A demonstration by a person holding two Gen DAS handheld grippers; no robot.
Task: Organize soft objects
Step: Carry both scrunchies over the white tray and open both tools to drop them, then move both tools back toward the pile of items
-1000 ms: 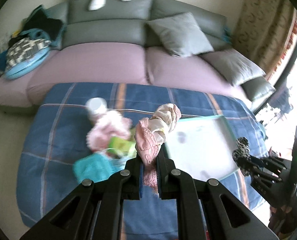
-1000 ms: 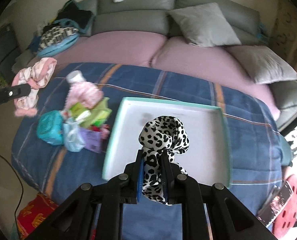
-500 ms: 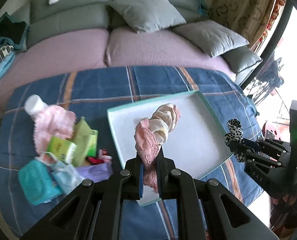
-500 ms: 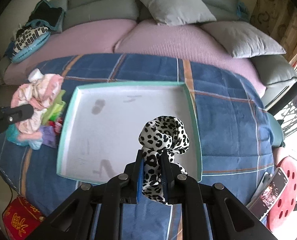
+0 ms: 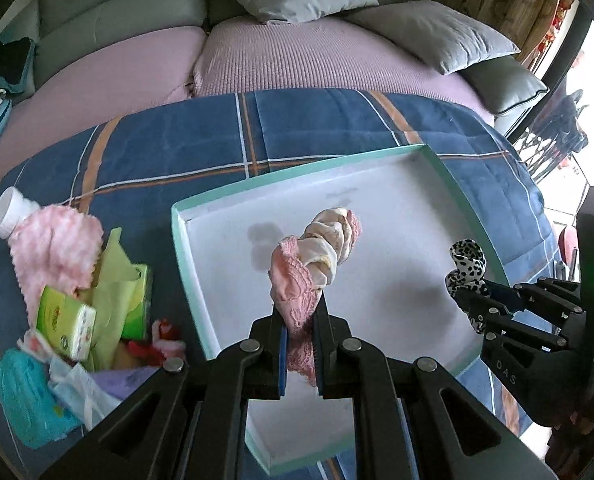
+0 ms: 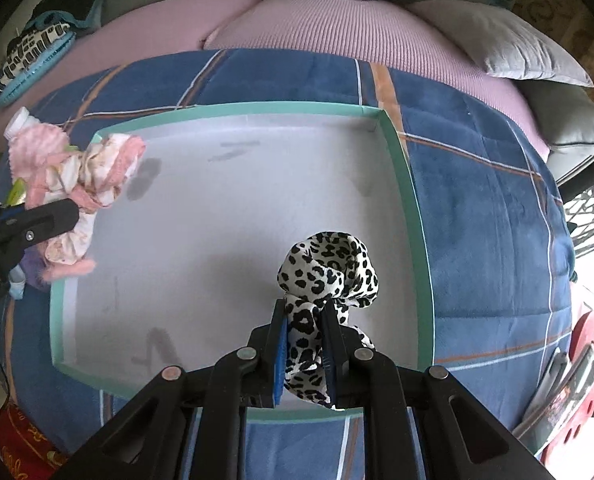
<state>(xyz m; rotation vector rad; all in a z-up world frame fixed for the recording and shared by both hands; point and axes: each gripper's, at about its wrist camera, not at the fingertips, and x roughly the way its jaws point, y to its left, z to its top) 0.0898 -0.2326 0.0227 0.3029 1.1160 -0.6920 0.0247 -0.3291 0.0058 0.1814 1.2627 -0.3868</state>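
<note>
Tray (image 6: 417, 208): white, shallow, teal rim, lying flat on the blue plaid blanket (image 6: 489, 216). Nothing rests inside it; the floor shows only grey smudges.
Left gripper (image 5: 300, 322): jaws nearly closed, clamped on the pink scrunchie (image 5: 317, 256). The scrunchie stands up from the jaws above the tray's left half, clear of the floor; a lace tail hangs down between the jaws.
Right gripper (image 6: 305, 322): jaws nearly closed, clamped on the leopard scrunchie (image 6: 329, 268). It is held above the tray's right half, near the front rim, not touching the floor.
Spacing: the two scrunchies are well apart, one toward each side of the tray.
Loose pile (image 5: 69, 312): on the blanket just left of the tray, outside it. A white bottle (image 5: 11, 212) partly under a pink fluffy cloth (image 5: 53, 252), a green carton (image 5: 65, 322), yellow-green packets, a teal pack (image 5: 25, 400), and small red and lilac pieces too jumbled to tell apart.
Surroundings: pink-covered sofa (image 5: 281, 56) behind the blanket, with grey cushions (image 5: 429, 36).
</note>
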